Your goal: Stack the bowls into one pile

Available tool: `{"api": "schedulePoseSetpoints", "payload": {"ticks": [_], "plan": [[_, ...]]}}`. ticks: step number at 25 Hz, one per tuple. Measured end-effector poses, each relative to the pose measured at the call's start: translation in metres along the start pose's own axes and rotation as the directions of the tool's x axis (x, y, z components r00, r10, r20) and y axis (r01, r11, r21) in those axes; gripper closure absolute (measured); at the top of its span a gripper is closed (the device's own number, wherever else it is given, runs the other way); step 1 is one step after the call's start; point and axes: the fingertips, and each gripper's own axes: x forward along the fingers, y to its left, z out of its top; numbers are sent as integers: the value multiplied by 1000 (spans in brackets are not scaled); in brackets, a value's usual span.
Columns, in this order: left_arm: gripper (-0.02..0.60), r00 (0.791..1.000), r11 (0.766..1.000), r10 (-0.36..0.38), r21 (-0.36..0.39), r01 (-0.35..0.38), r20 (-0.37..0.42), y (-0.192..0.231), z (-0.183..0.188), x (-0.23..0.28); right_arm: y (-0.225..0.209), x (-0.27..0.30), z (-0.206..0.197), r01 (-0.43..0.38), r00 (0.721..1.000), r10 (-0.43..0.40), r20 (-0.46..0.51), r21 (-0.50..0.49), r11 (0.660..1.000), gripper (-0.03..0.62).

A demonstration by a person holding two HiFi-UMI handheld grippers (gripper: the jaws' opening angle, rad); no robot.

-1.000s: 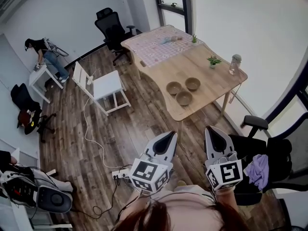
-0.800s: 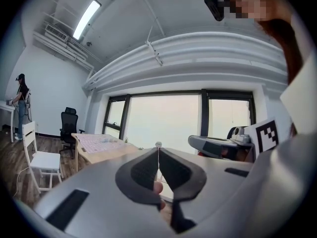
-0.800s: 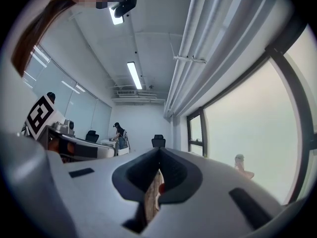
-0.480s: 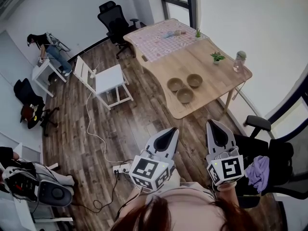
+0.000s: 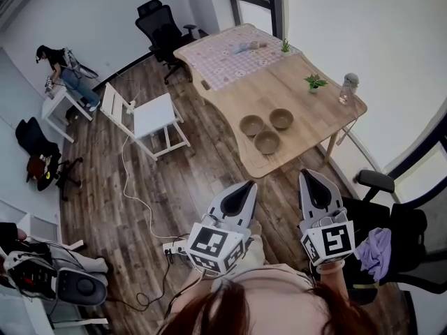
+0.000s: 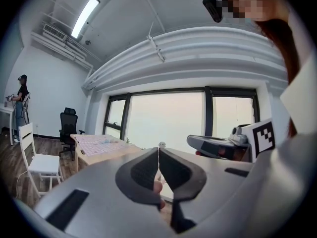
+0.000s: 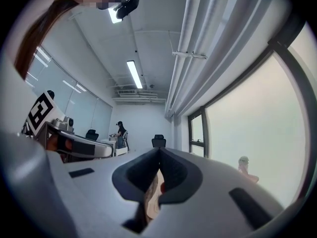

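Three brown bowls stand apart on the wooden table (image 5: 307, 114) in the head view: one at the left (image 5: 251, 125), one at the right (image 5: 281, 118), one nearer the table's front edge (image 5: 267, 142). My left gripper (image 5: 248, 185) and right gripper (image 5: 311, 176) hang over the floor, well short of the table, both pointing toward it. Both are shut with nothing between the jaws. In the left gripper view the jaws meet at the tips (image 6: 158, 150), and the table (image 6: 99, 148) shows far off. In the right gripper view the tips (image 7: 159, 150) are also together.
A white chair (image 5: 150, 121) stands on the wood floor left of the table, with a cable (image 5: 136, 197) running past it. A black office chair (image 5: 159, 26) is at the table's far end, another (image 5: 391, 222) at my right. A person (image 5: 63, 72) stands far left. Two small plants and a bottle (image 5: 347, 88) sit on the table.
Both grippers have moved forward a little toward the table, still shut. The bowls have not moved.
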Motion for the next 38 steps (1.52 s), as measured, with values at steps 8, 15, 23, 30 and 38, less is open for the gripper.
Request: {"api": "schedulePoseSetpoints", "payload": {"ticks": [8, 15, 23, 30, 38], "plan": [[571, 1000, 1000, -6, 0, 6, -17, 32, 1, 34, -14, 43, -10, 22, 999, -22, -40, -8, 1000, 594], [571, 999, 1000, -27, 5, 27, -30, 60, 6, 63, -24, 82, -16, 43, 995, -46, -84, -40, 998, 594], [571, 997, 998, -55, 4, 55, -47, 95, 6, 92, -31, 126, -26, 55, 992, -61, -110, -57, 997, 594], [571, 994, 996, -91, 3, 92, -56, 122, 9, 112, -35, 158, -34, 69, 990, -75, -121, -54, 996, 594], [571, 988, 990, -141, 0, 141, -66, 143, 6, 124, -33, 183, -44, 101, 981, -111, -161, -70, 992, 591]]}}
